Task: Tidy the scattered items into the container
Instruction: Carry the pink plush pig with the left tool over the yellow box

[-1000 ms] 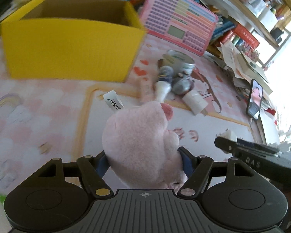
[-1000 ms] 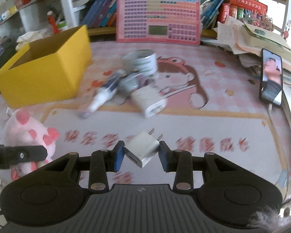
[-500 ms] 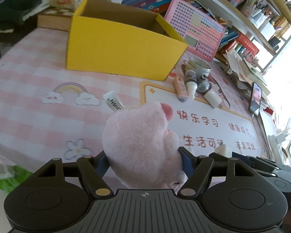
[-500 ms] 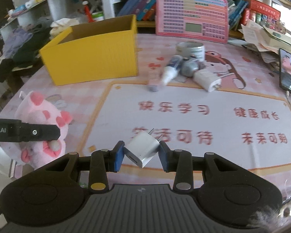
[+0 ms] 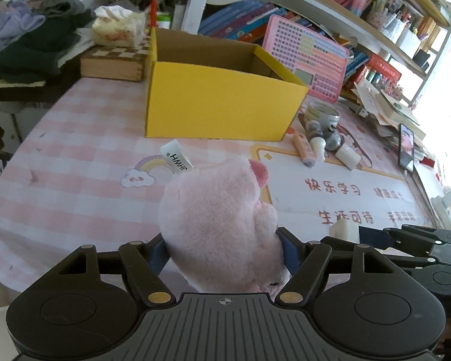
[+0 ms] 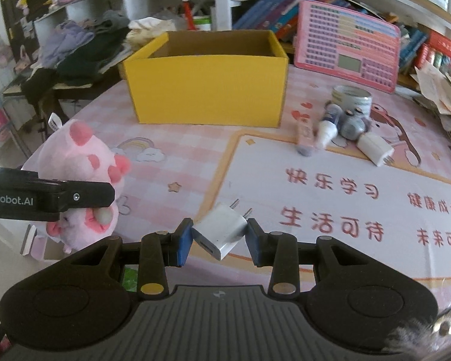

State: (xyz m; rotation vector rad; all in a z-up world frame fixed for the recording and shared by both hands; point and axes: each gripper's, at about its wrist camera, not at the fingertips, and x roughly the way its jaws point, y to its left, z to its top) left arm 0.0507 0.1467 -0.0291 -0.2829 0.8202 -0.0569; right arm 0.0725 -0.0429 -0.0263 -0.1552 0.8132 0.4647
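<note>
While left tongs (image 5: 222, 248) grip the plush pig (image 5: 216, 225) and right tongs (image 6: 219, 236) a charger (image 6: 221, 228), the yellow box (image 6: 207, 90) stands unobstructed.

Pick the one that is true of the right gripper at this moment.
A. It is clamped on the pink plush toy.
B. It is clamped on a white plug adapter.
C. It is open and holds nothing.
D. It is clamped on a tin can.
B: the right gripper has its blue pads pressed on both sides of a white plug adapter, prongs pointing forward; the pink plush toy is in the left gripper.
</note>
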